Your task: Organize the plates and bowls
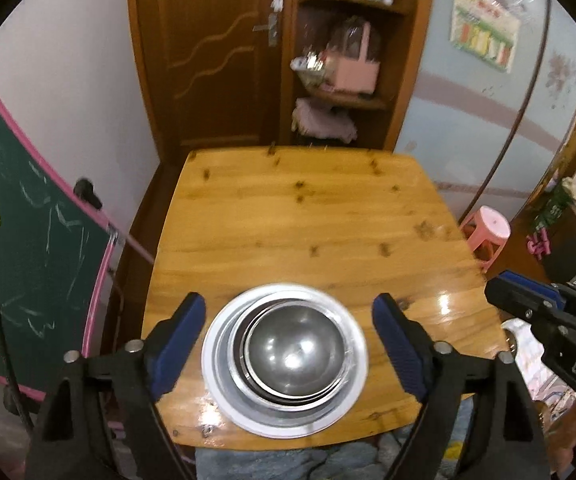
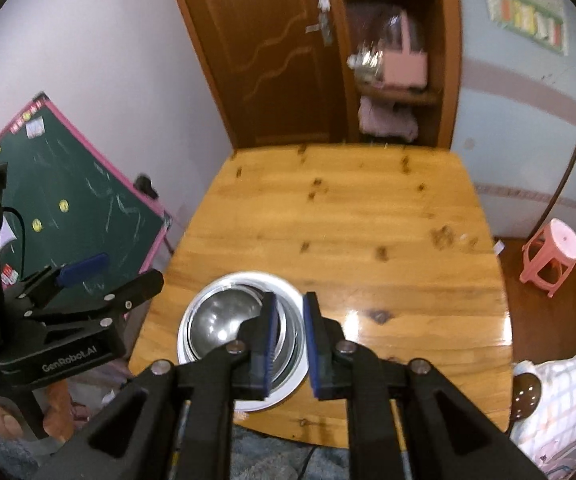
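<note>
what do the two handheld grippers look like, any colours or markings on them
Both are matte black plastic with silver rivets at the finger pivots and ribbed blue pads on the fingers. The left gripper carries white "GenRobot.AI" lettering on its body, seen from the right wrist camera. The right gripper shows white letters "DAS" on its side.

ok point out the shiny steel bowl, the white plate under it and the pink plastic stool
shiny steel bowl [image 1: 296, 350], left wrist view, inner bottom of the bowl
white round plate [image 1: 212, 364], left wrist view, bare left rim
pink plastic stool [image 2: 559, 245], right wrist view, seat top
</note>
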Demonstrator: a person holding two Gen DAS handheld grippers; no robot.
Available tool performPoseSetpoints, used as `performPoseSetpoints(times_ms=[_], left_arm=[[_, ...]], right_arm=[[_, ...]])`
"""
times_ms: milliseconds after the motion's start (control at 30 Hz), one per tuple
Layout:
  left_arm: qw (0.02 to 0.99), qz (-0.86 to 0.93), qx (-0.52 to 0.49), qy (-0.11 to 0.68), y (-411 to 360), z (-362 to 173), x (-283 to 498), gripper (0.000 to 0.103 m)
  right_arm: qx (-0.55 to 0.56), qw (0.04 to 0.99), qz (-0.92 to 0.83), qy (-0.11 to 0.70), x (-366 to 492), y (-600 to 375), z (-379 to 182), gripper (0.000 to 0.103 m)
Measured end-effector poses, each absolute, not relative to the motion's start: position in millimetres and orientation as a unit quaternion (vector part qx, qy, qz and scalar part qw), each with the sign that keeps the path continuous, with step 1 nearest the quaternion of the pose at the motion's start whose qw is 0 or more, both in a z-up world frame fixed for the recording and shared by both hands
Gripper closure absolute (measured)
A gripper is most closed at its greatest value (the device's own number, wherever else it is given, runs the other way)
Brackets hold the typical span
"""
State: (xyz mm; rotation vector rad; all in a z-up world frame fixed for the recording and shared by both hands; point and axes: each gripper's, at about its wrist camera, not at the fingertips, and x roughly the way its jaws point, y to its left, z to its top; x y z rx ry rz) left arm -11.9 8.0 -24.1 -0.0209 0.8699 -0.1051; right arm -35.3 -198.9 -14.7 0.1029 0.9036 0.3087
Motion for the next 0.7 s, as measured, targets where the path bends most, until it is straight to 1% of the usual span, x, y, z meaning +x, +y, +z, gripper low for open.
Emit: performPoseSetpoints(times_ms=[33, 100, 200, 267, 333, 367, 500, 700], left_arm=[[0.909, -0.054, -0.010, 0.414, 5.1, -17.8, -15.3, 0.017], [0.914, -0.061, -0.008, 0.402, -1.1, -5.5, -22.0, 0.016], [0.921, -0.063, -0.003, 0.384, -8.8, 9.4, -32.7, 0.016], [0.927, -0.059, -0.002, 0.371, -12.9, 15.4, -40.0, 0.011], [0.932, -0.050, -0.003, 0.359, -15.7, 19.5, -46.8, 0.008], [0.936, -0.040, -0.004, 0.349, -17.3, 21.9, -51.3, 0.007], [0.944, -0.023, -0.010, 0.330, -21.3, 24.1, -61.9, 0.001], [0.939, -0.030, 0.006, 0.342, -34.1, 13.3, -60.8, 0.001]], right_arm=[[0.052, 0.893, 0.145, 0.423, -41.0, -202.9, -7.2, 0.065], [0.054, 0.904, 0.138, 0.402, -49.4, -209.6, 4.1, 0.059], [0.046, 0.919, 0.122, 0.371, -63.2, -217.5, 17.6, 0.059], [0.050, 0.926, 0.112, 0.357, -69.8, -222.4, 21.4, 0.058], [0.059, 0.930, 0.106, 0.347, -75.9, -226.9, 21.3, 0.052], [0.062, 0.931, 0.104, 0.344, -78.3, -228.4, 20.4, 0.051], [0.075, 0.933, 0.097, 0.338, -84.8, -233.1, 12.3, 0.051], [0.078, 0.931, 0.096, 0.343, -84.2, -235.2, 3.1, 0.050]])
